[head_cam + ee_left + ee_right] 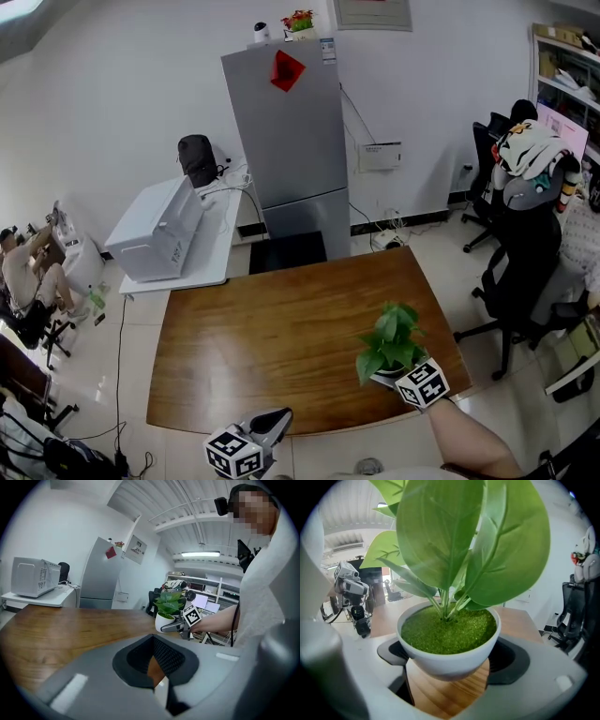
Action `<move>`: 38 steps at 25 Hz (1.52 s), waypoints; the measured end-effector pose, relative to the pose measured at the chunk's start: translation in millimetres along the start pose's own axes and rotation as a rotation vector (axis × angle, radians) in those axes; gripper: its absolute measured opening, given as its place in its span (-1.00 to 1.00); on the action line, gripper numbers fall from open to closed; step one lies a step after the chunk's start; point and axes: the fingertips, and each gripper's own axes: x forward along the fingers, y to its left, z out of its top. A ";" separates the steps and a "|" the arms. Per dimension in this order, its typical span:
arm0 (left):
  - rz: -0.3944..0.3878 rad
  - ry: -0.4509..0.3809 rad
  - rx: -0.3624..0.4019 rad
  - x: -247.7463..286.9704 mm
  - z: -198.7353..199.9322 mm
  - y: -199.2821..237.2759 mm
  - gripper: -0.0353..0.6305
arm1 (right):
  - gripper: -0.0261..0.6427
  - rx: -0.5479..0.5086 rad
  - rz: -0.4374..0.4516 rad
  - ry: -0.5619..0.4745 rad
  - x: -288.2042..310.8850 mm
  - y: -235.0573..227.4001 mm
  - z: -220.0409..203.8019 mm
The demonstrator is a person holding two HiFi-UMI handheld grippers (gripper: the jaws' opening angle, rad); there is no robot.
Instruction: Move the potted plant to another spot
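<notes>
Near the table's (pixel 281 319) front right corner, the right gripper (pixel 405 379) clamps the potted plant (pixel 389 342), relocation seemingly not yet begun, while the left gripper (pixel 277 419) is closed and empty.

Head view: camera high over the near edge of the brown wooden table (pixel 272 328), facing forward and steeply down. Whole tabletop in frame; grey refrigerator (pixel 291 141) at the far wall.

Left gripper view: camera low at the table's near edge, riding the left gripper (pixel 153 641), facing across the wood. The green-leaved plant in a white ceramic pot (pixel 166 616) stands at middle distance.

Right gripper view: camera behind the jaws of the right gripper (pixel 452 657), very close; the plant nearly fills the frame.

Shared: table and plant in all three views; refrigerator in head and left gripper views.
</notes>
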 end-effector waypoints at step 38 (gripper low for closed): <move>-0.038 0.006 0.001 93.1 0.0 -16.8 -0.91 | 0.49 0.069 -0.111 0.057 -16.2 -102.1 -83.3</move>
